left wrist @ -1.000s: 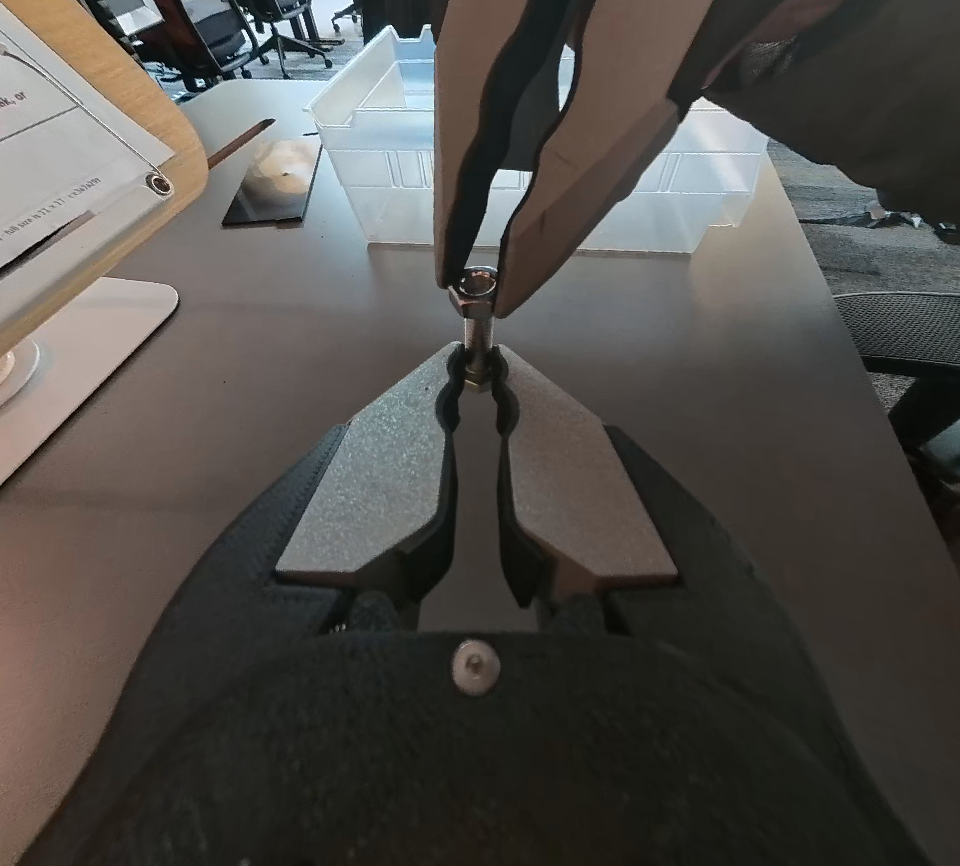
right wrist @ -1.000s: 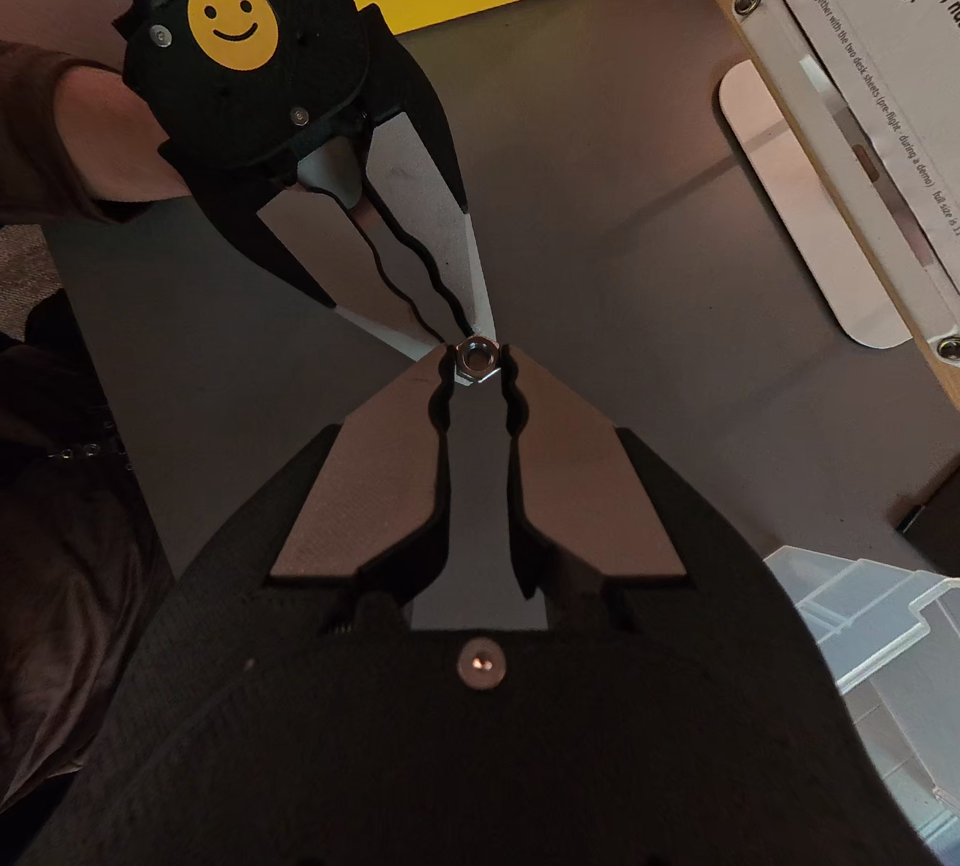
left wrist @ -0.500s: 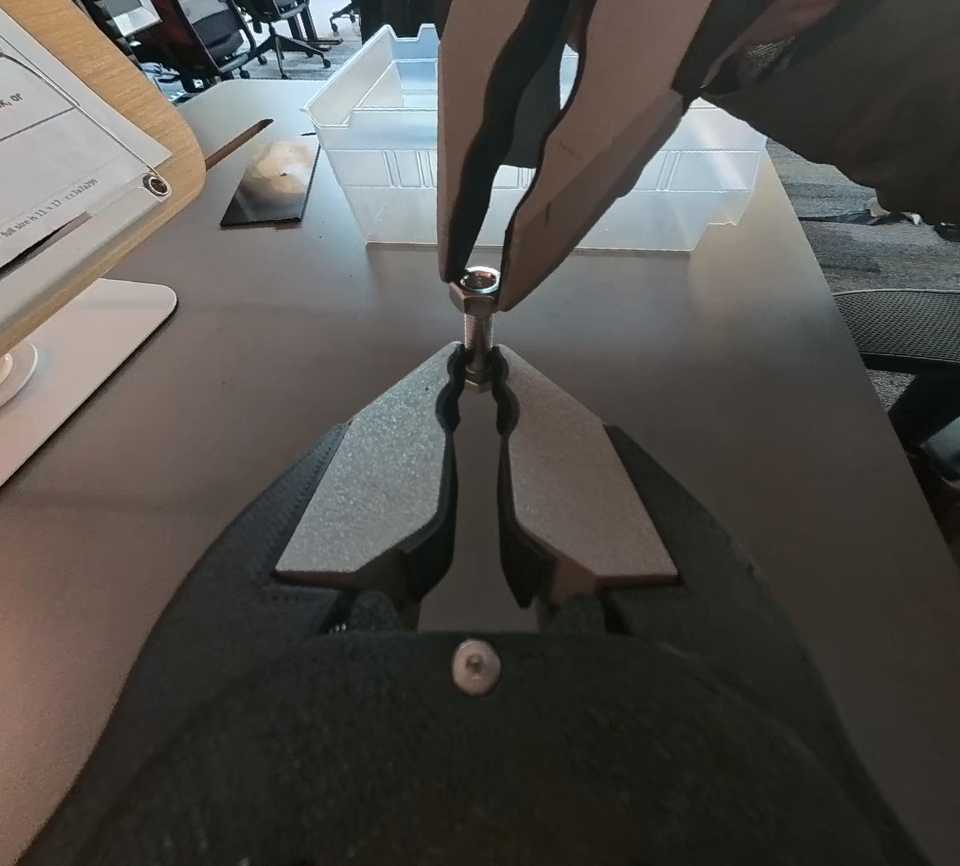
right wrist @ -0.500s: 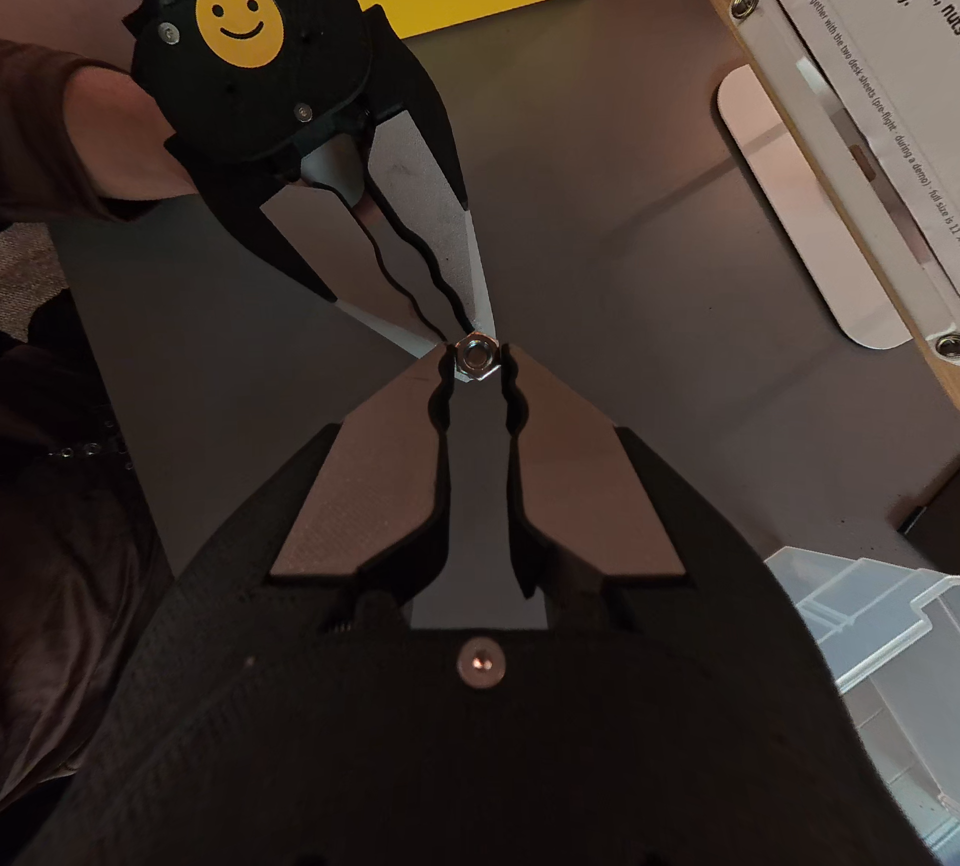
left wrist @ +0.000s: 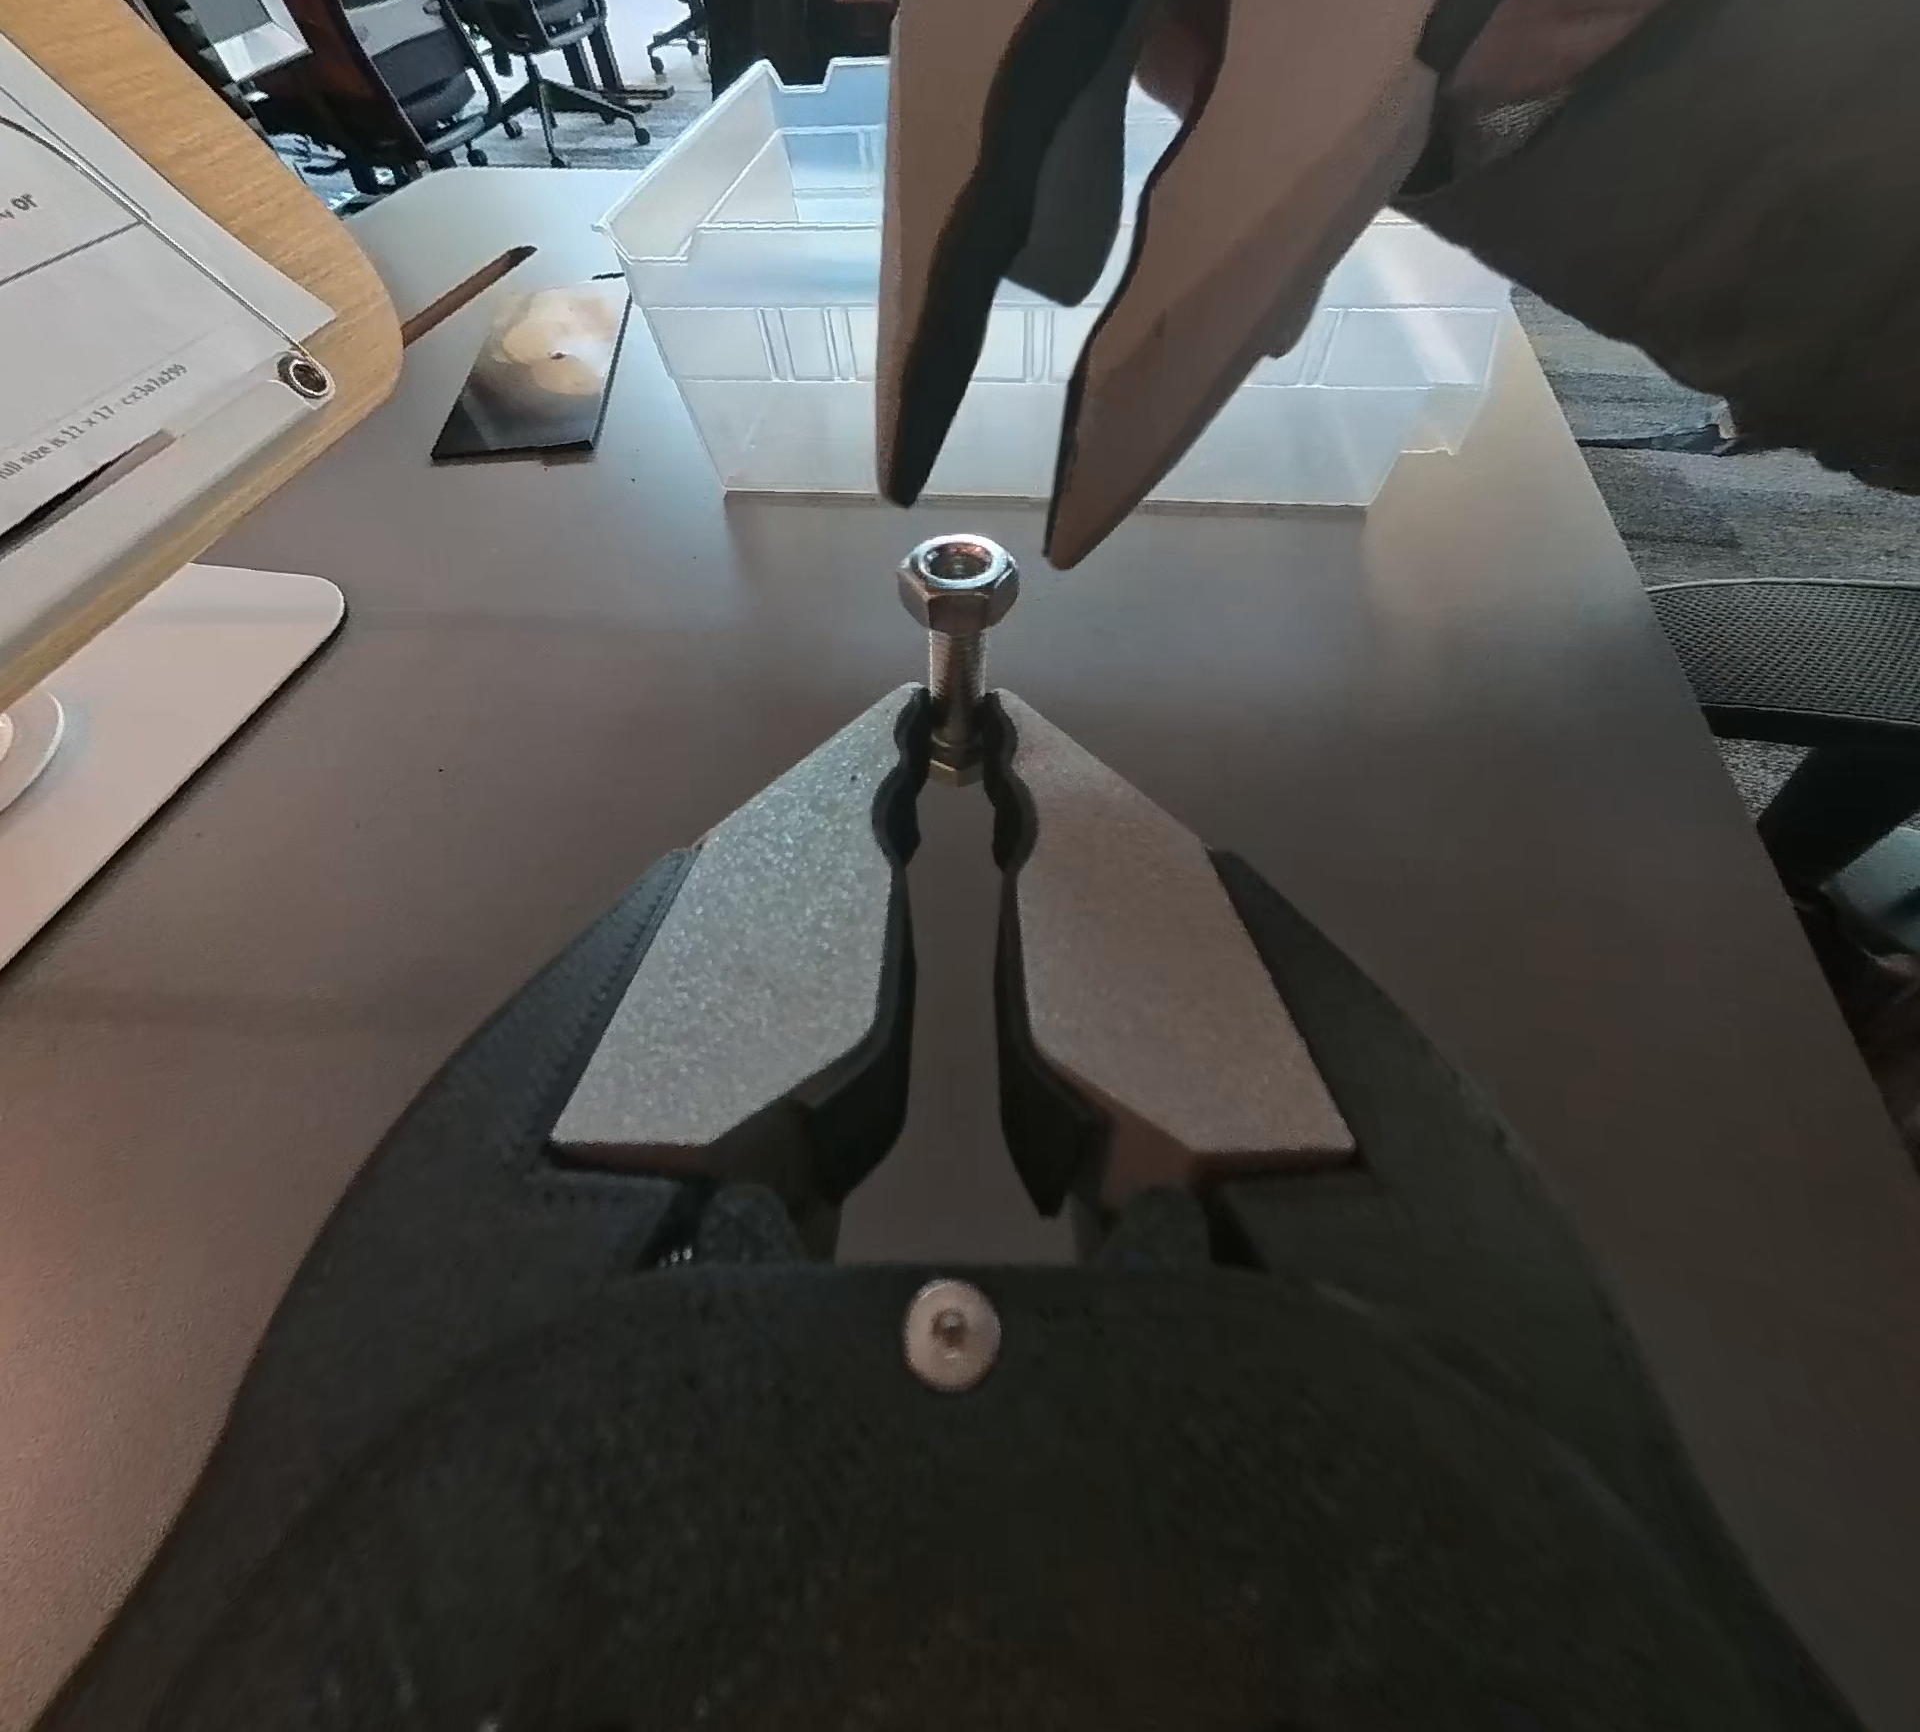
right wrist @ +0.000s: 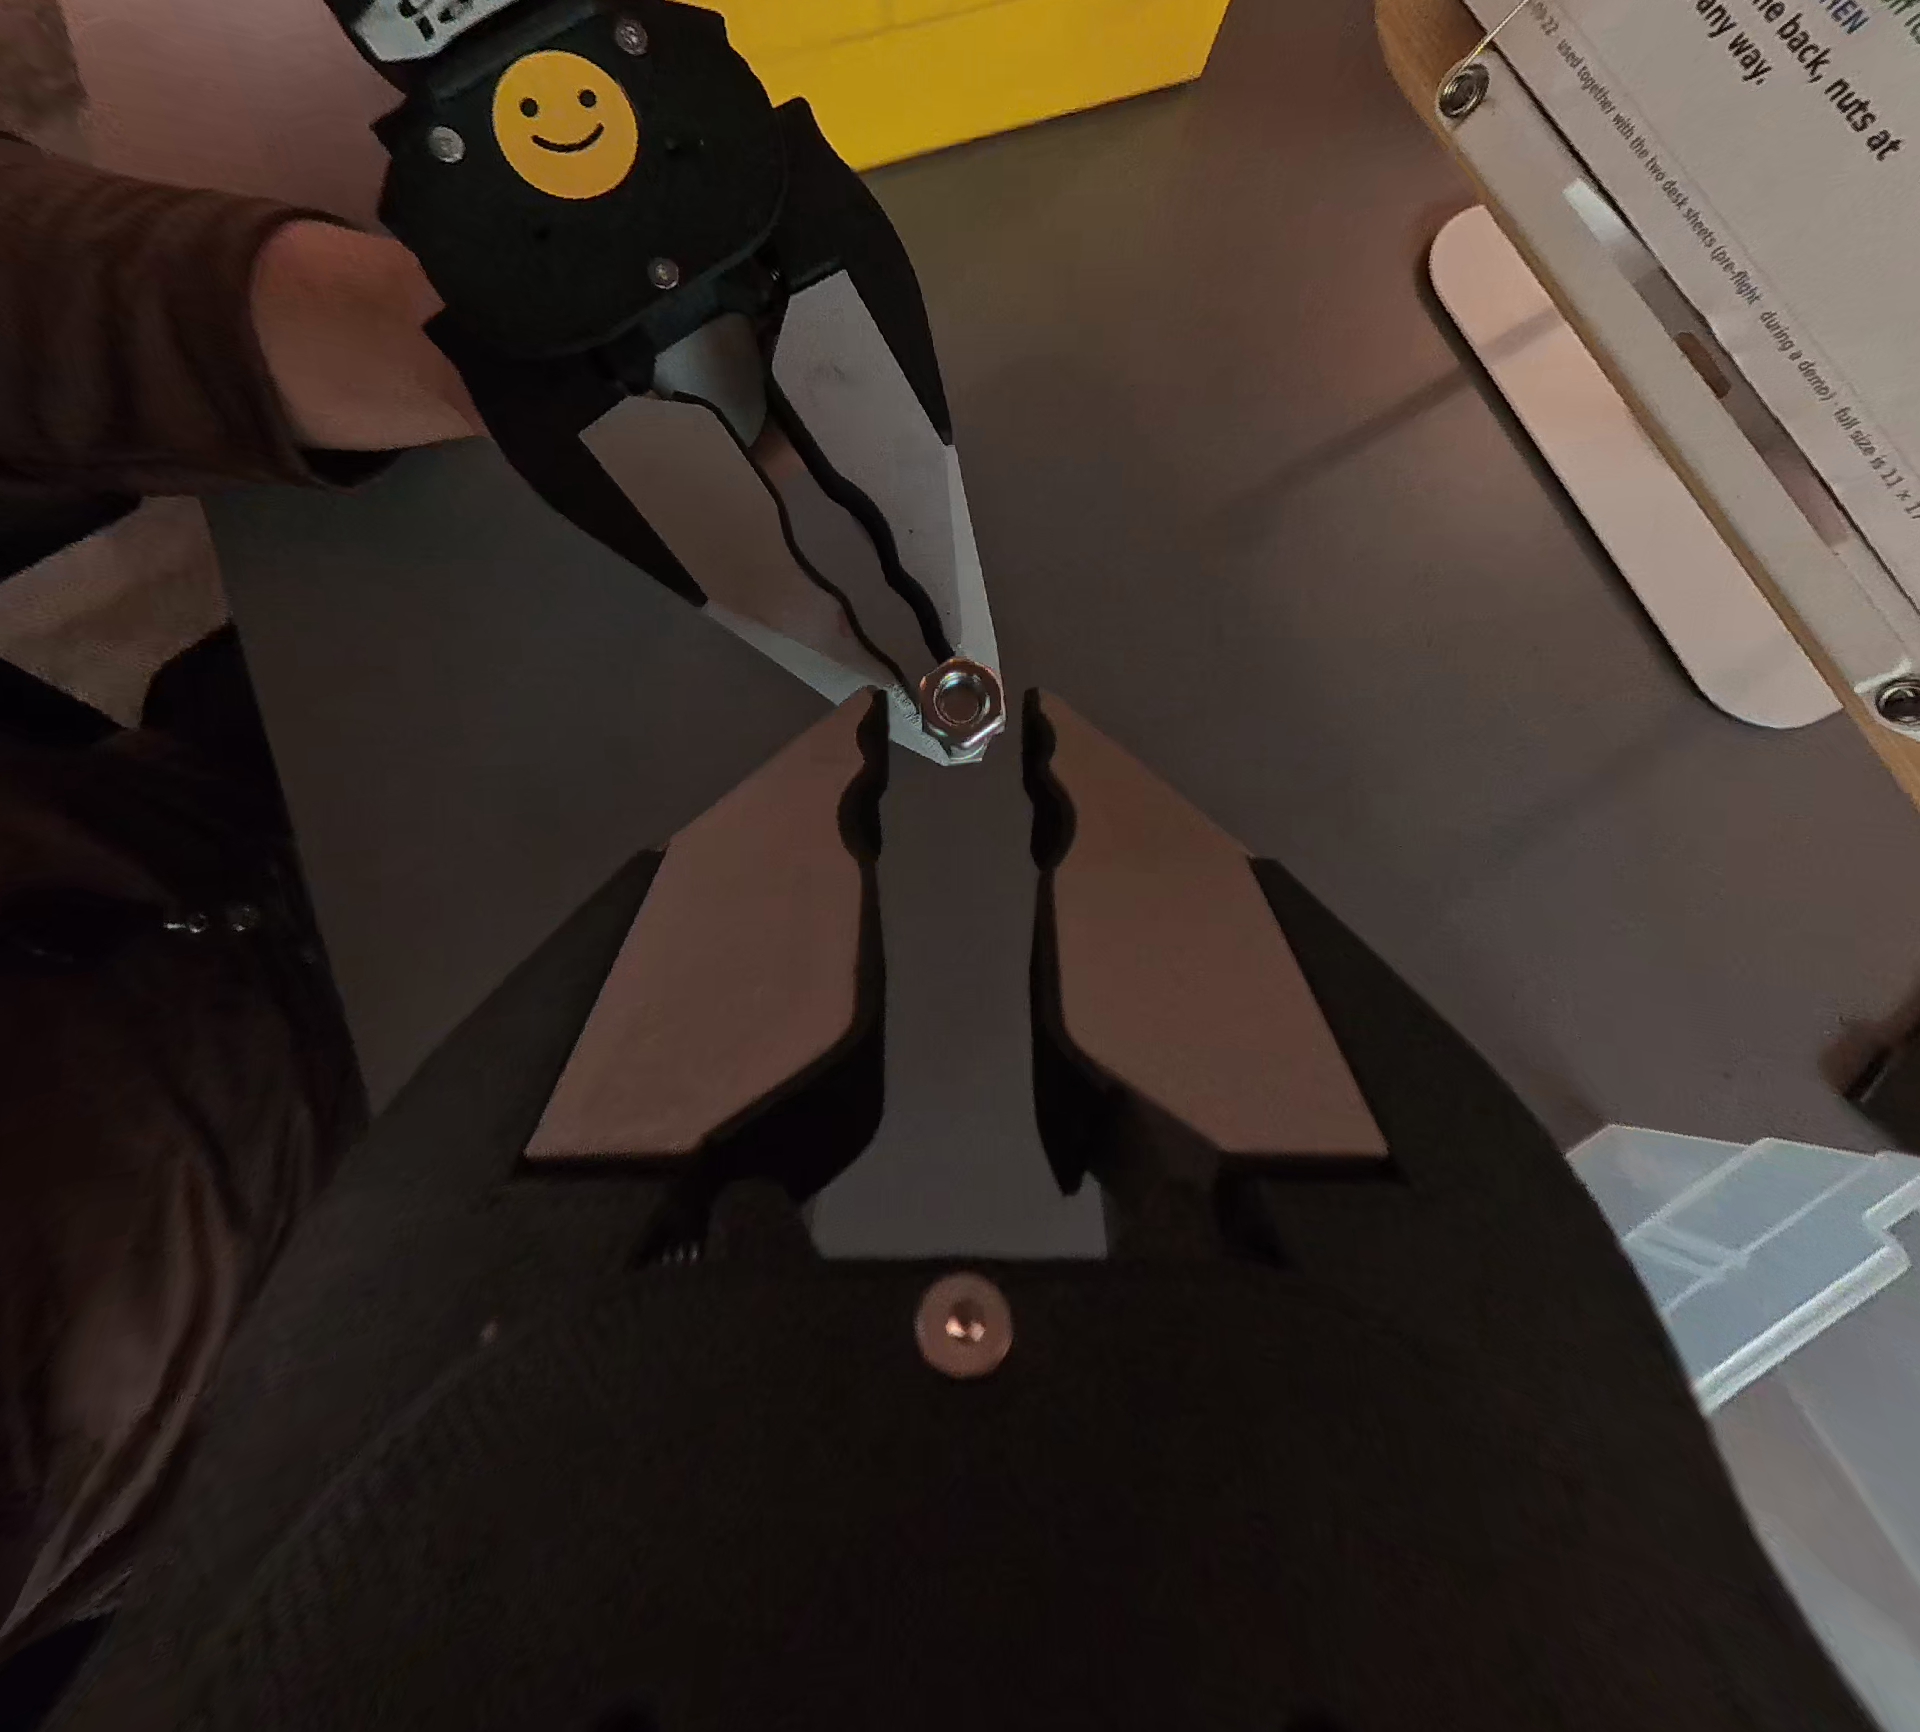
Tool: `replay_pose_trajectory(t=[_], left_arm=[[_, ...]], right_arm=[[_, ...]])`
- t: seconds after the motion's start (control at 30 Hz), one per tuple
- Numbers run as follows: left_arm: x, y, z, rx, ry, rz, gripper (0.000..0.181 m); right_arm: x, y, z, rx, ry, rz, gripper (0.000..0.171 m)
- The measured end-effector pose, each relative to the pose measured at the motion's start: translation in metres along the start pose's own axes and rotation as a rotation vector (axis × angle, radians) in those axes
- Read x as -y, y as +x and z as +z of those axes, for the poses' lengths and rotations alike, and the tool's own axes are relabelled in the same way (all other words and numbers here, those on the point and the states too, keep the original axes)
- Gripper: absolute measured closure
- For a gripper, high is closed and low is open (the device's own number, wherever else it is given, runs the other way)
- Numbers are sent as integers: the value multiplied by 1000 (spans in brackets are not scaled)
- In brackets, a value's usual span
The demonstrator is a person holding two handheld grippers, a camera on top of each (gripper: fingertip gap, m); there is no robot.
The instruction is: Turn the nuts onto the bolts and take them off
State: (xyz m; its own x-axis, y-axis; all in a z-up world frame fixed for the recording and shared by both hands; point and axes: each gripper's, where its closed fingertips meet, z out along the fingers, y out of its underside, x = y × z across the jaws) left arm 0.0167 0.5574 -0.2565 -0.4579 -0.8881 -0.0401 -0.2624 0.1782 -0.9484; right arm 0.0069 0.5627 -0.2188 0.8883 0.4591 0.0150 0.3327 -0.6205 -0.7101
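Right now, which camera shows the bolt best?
The left wrist view. It shows the bolt from the side, upright, its lower end pinched in the left gripper, with the nut on top. The right wrist view looks straight down, so the nut hides nearly all of the bolt.

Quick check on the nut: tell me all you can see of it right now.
The nut is a small, shiny hexagonal piece of silvery metal, its bore facing up. It sits level on the top end of the upright bolt, whose lower end the left gripper clamps. The right gripper hangs open just above, fingertips either side and clear of it. Only the bolt touches it; thread depth cannot be judged.
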Motion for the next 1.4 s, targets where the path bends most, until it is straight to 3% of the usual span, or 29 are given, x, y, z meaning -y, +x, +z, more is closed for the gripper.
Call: replay_pose_trajectory(t=[0.5, 0.73, 1.4], left_arm=[[-17, 7, -29, 9, 11, -17, 174], [-20, 18, -42, 26, 27, 8, 174], [-16, 30, -41, -52, 54, 4, 173]], right_arm=[[20, -34, -7, 103, 479, -19, 143], [9, -31, 1, 113, 602, -13, 140], [8, -55, 18, 215, 605, -54, 142]])
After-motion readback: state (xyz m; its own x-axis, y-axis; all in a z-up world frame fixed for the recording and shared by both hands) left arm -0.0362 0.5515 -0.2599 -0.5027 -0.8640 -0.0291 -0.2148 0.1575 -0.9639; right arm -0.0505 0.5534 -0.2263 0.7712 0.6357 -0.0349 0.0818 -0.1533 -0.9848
